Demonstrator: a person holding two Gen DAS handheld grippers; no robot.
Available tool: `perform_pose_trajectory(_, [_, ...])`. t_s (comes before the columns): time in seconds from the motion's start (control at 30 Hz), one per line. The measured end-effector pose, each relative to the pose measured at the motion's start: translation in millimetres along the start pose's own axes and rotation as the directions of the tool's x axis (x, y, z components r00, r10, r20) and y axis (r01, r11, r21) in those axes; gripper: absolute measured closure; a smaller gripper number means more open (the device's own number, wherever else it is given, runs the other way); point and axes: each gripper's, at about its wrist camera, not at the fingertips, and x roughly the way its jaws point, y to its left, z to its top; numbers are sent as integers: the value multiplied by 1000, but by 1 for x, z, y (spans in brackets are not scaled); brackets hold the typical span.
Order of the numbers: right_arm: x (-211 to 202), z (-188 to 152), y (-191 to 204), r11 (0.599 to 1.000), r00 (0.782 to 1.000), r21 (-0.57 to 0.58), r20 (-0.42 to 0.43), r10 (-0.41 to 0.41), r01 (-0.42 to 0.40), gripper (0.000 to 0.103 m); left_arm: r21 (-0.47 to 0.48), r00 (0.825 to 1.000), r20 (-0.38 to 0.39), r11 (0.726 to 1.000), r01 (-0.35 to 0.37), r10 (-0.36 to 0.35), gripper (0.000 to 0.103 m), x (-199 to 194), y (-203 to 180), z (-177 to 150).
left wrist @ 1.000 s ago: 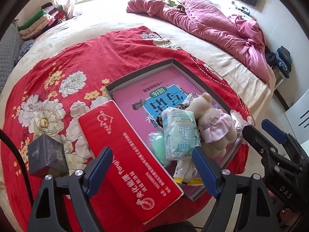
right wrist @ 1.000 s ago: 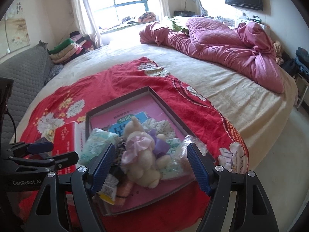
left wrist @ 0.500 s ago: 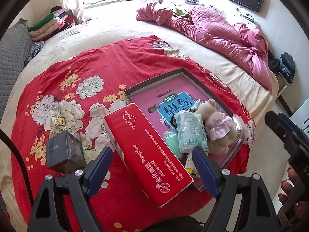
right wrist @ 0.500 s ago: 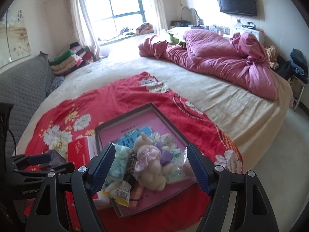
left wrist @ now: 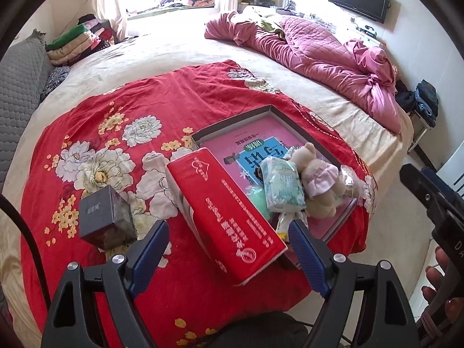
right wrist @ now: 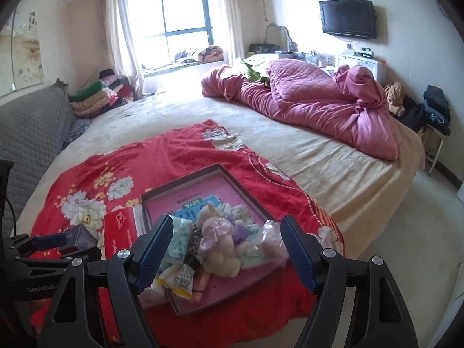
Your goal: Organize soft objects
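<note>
A shallow grey box tray (left wrist: 240, 117) (right wrist: 185, 177) with a pink printed floor lies on a red flowered blanket (left wrist: 162, 101) (right wrist: 174, 150). Piled at its near end are a cream teddy bear in a pink skirt (left wrist: 316, 177) (right wrist: 217, 243), a pale green tissue pack (left wrist: 282, 184) (right wrist: 179, 240), a mint green pouch (left wrist: 258, 198) and small snack packets (right wrist: 177, 282). A long red tissue box (left wrist: 226, 214) (right wrist: 120, 232) lies beside the tray. My left gripper (left wrist: 229, 249) hangs open above the red box's near end. My right gripper (right wrist: 224, 249) is open above the pile, holding nothing.
A small dark cube box (left wrist: 105, 220) (right wrist: 79, 236) sits on the blanket left of the red box. A crumpled pink quilt (left wrist: 319, 55) (right wrist: 319, 101) lies across the far side of the bed. Folded clothes (right wrist: 95, 95) stack by the window. A grey sofa (right wrist: 26, 133) stands left.
Both grippers have risen and drawn back from the tray, so the bed and room fill more of each view. Both stay open and empty. The objects have not moved.
</note>
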Motion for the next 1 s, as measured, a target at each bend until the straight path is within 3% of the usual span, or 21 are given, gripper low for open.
perform_pose_trajectory(0.33, [-11, -21, 10, 1000, 1000, -21, -15, -23, 23, 26, 4, 1000, 16, 1000, -5, 5, 19, -11, 0, -20])
perform_pose_trajectory(0.57, [-31, -38, 12, 998, 996, -1, 59, -63, 63, 26, -6, 999, 37, 1000, -12, 12, 19, -20, 5, -34])
perform_pose_trajectory(1.0, [-46, -75, 39, 995, 999, -90, -1, -46, 46, 25, -62, 998, 30, 997, -49, 51, 19, -25, 23, -69])
